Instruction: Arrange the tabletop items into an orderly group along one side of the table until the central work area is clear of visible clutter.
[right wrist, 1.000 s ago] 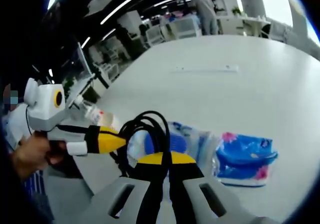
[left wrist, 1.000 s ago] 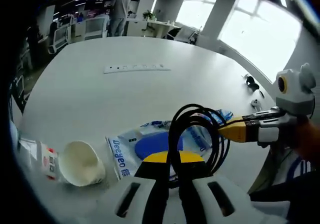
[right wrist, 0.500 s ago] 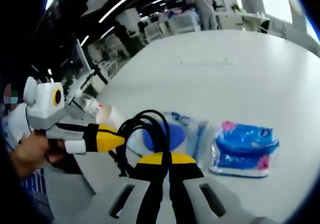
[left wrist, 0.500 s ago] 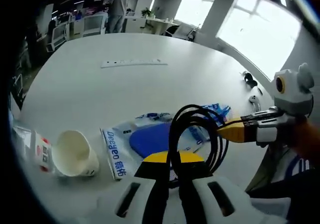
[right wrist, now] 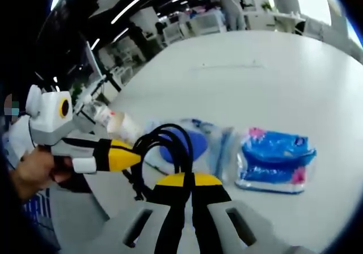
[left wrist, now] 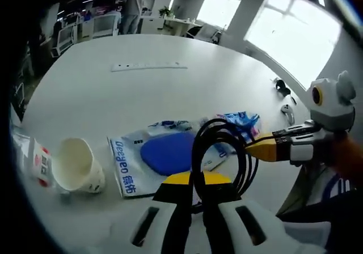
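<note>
Black coiled cable (left wrist: 221,152): held in the air between both grippers, above the near table edge.
Left gripper (left wrist: 191,181): jaws clamped together on the cable loop.
Right gripper (right wrist: 182,181): jaws likewise pinched shut on the same coil.
White round table (left wrist: 142,95): carries a white paper cup (left wrist: 76,166) lying tipped, a clear packet with a blue disc (left wrist: 164,155), and a blue tissue pack (right wrist: 275,160).
Step in hand: carrying the cable, by appearance.
Next move: probably lower it beside the packets, then release.

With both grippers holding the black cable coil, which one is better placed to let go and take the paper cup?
Probably left: the paper cup lies tipped beside the left gripper. The right gripper could keep the black cable coil, nearer the blue tissue pack.
</note>
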Demonstrator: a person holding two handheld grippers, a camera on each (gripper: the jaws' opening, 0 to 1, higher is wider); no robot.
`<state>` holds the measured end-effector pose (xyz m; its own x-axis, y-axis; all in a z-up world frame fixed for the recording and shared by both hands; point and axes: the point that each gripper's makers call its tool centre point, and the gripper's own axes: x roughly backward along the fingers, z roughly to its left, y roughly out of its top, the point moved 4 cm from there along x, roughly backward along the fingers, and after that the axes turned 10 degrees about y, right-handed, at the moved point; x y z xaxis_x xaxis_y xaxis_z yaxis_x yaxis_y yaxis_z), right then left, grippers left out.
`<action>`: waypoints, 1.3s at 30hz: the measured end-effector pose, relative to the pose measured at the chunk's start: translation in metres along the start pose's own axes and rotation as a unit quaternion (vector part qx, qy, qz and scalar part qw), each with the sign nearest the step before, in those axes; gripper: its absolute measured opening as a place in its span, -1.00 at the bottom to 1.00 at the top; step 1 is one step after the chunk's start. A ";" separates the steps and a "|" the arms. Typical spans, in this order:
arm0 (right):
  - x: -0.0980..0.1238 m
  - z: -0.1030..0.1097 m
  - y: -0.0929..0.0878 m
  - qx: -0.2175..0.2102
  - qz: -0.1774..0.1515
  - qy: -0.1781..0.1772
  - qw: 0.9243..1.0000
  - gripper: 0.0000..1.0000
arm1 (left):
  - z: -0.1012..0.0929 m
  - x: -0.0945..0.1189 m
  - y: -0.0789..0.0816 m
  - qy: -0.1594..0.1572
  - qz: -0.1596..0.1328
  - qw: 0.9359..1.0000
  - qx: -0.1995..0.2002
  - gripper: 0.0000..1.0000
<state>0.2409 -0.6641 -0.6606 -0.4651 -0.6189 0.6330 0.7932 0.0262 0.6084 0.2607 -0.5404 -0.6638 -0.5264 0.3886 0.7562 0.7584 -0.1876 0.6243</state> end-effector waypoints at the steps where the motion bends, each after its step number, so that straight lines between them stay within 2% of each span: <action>1: 0.000 0.000 -0.002 -0.003 0.001 0.000 1.000 -1.00 | -0.001 0.000 -0.002 -0.001 0.002 1.000 -0.001 -0.95; 21: 0.003 -0.002 -0.017 -0.013 0.013 -0.003 1.000 -1.00 | -0.007 -0.001 -0.014 -0.007 0.016 1.000 0.000 -0.95; 39: 0.006 -0.011 -0.043 -0.030 0.024 -0.009 0.999 -1.00 | -0.018 -0.009 -0.034 -0.015 0.031 0.999 -0.004 -0.95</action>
<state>0.2082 -0.6777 -0.6884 -0.4328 -0.6033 0.6699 0.8367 0.0079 0.5477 0.2328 -0.5539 -0.6888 -0.4660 0.4033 0.7876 0.7866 -0.2188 0.5774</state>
